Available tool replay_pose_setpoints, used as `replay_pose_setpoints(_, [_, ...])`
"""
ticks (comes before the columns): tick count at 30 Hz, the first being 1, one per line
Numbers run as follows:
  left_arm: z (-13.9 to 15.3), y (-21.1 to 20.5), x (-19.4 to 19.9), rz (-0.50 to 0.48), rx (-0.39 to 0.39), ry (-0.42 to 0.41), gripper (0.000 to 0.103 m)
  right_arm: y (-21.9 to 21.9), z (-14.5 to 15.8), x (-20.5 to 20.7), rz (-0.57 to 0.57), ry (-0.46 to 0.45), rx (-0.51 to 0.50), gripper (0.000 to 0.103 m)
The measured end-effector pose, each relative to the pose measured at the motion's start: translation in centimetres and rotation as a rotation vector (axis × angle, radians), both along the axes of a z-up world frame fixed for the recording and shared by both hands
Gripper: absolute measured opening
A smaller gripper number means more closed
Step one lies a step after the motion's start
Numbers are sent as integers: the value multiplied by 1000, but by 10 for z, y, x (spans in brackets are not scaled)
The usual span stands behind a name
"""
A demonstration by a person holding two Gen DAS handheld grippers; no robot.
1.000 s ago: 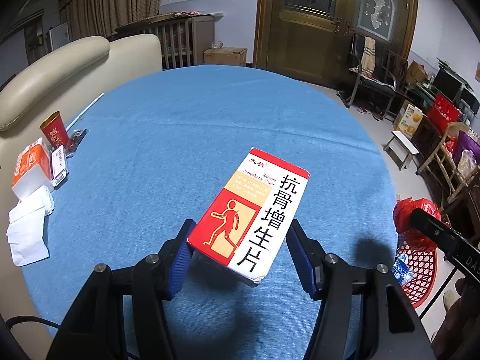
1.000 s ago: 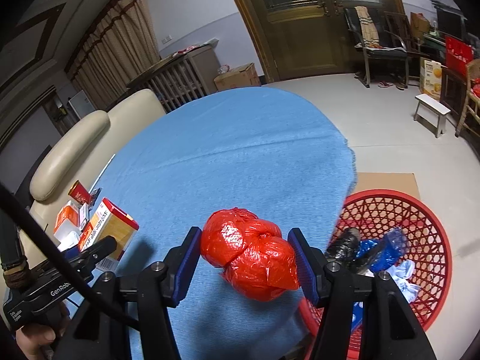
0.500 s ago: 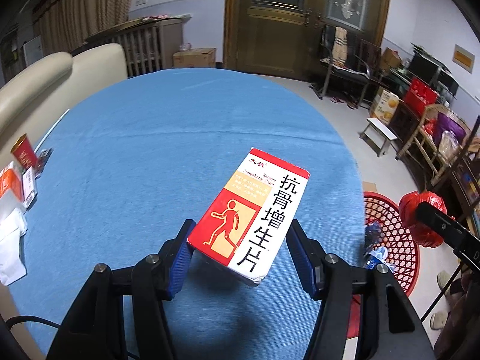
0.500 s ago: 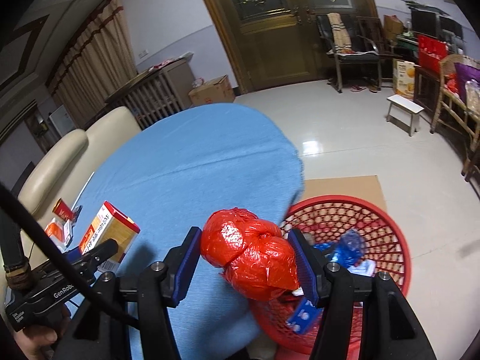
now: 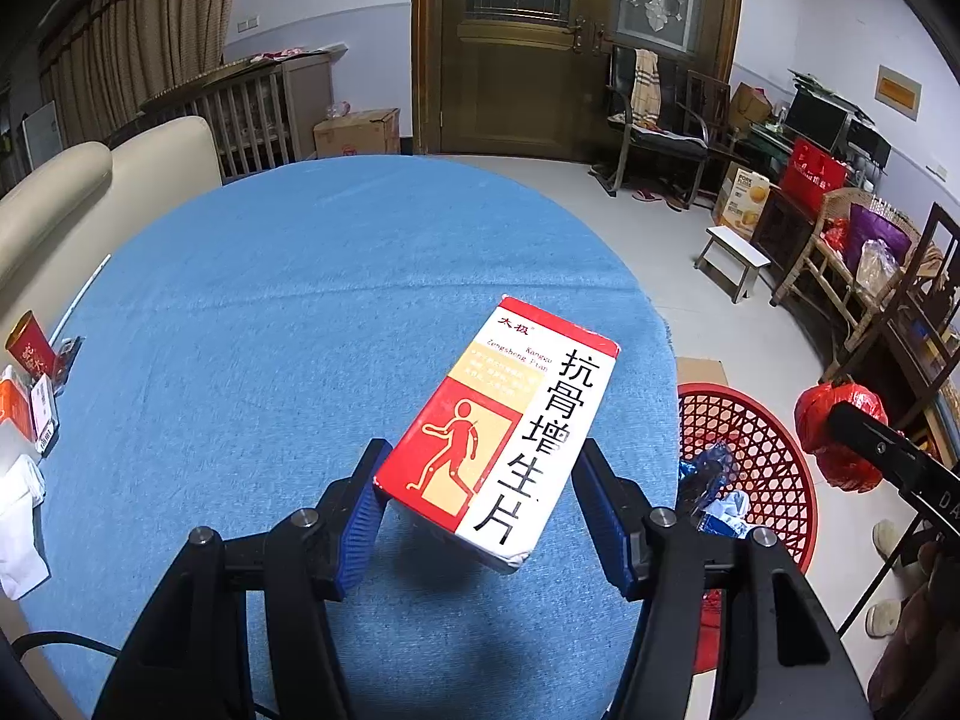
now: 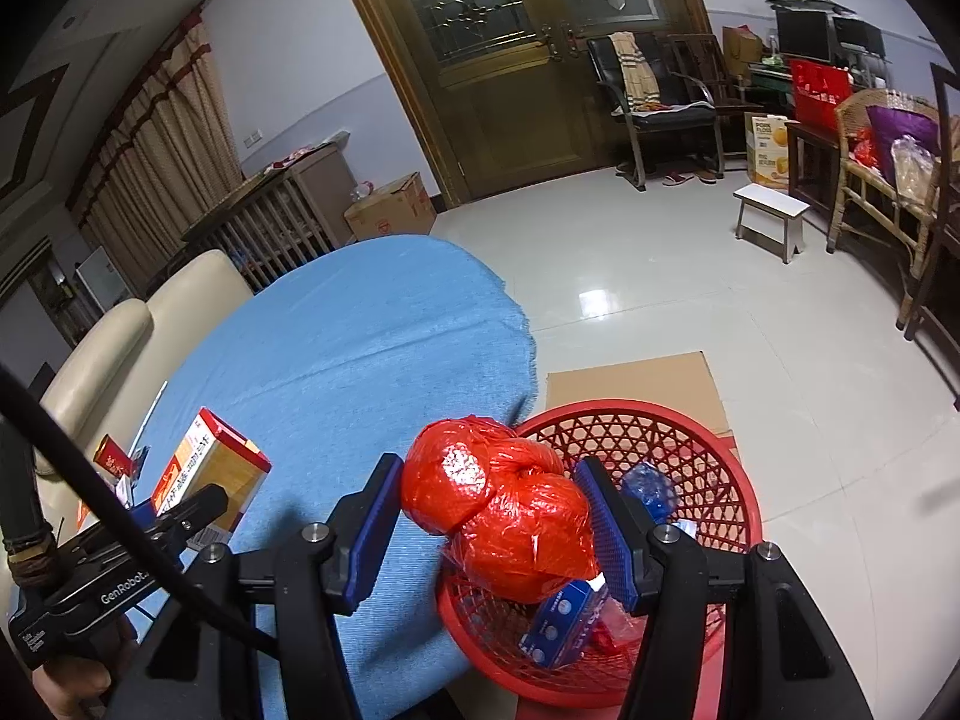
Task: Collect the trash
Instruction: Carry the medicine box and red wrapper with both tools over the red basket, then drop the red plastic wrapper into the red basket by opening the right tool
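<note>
Over the last second both hands have swung from the blue-clothed round tabletop (image 5: 288, 324) toward the red plastic lattice basket (image 6: 708, 456) on the floor. The right tongs (image 6: 498, 525), closed on a knotted red plastic bag (image 6: 510, 516), now hang over the basket's near rim, probably ready to drop it. The left tongs (image 5: 480, 510) grip a red-and-white cardboard medicine box (image 5: 501, 426), still above the tabletop's edge beside the basket.
</note>
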State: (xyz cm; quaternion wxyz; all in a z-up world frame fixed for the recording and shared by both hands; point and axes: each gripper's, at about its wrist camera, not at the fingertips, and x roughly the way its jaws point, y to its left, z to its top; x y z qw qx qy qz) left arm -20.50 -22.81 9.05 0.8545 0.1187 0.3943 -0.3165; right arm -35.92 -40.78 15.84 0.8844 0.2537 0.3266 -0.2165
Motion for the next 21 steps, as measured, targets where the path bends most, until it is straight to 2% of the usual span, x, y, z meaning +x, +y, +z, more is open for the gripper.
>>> replay_pose_setpoints(12, [7, -8, -6, -20, 2, -19, 62, -16, -11, -15, -48, 19, 15, 62])
replay_pose_setpoints(21, [0, -15, -6, -37, 7, -10, 62, -48, -43, -43, -135, 96, 46, 62])
